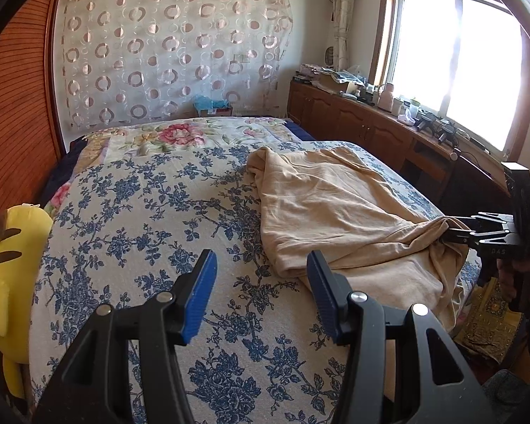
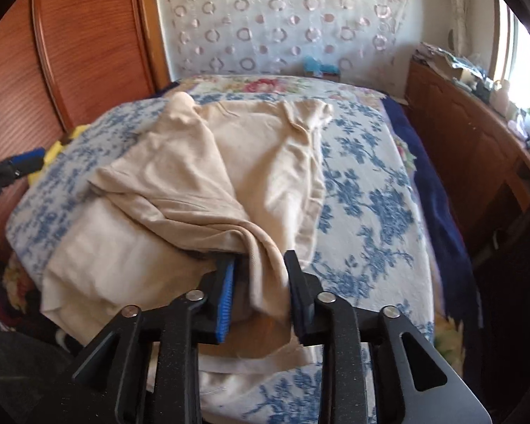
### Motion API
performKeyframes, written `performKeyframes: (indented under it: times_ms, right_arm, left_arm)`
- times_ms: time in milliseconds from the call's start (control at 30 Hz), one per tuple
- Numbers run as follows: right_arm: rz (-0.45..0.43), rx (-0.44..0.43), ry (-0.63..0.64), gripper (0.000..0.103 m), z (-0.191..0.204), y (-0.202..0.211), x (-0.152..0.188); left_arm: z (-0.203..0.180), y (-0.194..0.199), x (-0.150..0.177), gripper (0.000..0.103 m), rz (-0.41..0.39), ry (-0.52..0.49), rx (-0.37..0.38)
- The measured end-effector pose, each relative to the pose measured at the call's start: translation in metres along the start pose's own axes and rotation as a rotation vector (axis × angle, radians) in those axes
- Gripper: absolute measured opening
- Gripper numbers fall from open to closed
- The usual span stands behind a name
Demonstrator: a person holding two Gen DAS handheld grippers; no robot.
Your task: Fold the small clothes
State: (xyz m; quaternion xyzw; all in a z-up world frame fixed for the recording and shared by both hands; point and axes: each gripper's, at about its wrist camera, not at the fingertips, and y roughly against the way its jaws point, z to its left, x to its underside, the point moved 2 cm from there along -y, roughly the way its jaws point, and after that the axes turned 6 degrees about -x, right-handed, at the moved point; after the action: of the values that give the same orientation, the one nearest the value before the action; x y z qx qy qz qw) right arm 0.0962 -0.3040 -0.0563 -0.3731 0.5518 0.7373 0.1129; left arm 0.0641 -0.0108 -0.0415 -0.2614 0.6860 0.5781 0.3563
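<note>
Because the beige garment (image 2: 208, 176) looks light, limp and bunching, I'd pinch a hem corner; right gripper (image 2: 261, 282) jaws half-open around a fold, left gripper (image 1: 261, 296) half-open, empty.

Daylight from window (image 1: 455, 70), blown out to white glare. Room bright, soft shadows. Left wrist view sharp; right wrist view motion-blurred, worst on bed (image 2: 371, 212) pattern. Heavy fisheye curvature, dark vignette at corners.
</note>
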Motion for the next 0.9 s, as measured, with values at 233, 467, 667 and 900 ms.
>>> performKeyframes:
  times_ms: [233, 467, 667, 900]
  right_arm:
    - [-0.071, 0.021, 0.010, 0.055, -0.003, 0.023, -0.018]
    - [-0.110, -0.024, 0.135, 0.057, 0.042, 0.014, -0.060]
    - [-0.032, -0.141, 0.262, 0.059, 0.099, -0.039, -0.081]
    - [0.094, -0.241, 0.384, 0.059, 0.159, -0.100, -0.081]
  left_arm:
    - [0.004, 0.003, -0.001, 0.052, -0.013, 0.016, -0.009]
    - [0.011, 0.004, 0.002, 0.052, -0.016, 0.032, -0.023]
    - [0.020, 0.007, 0.004, 0.052, -0.020, 0.044, -0.036]
    - [0.029, 0.009, 0.008, 0.052, -0.019, 0.054, -0.052]
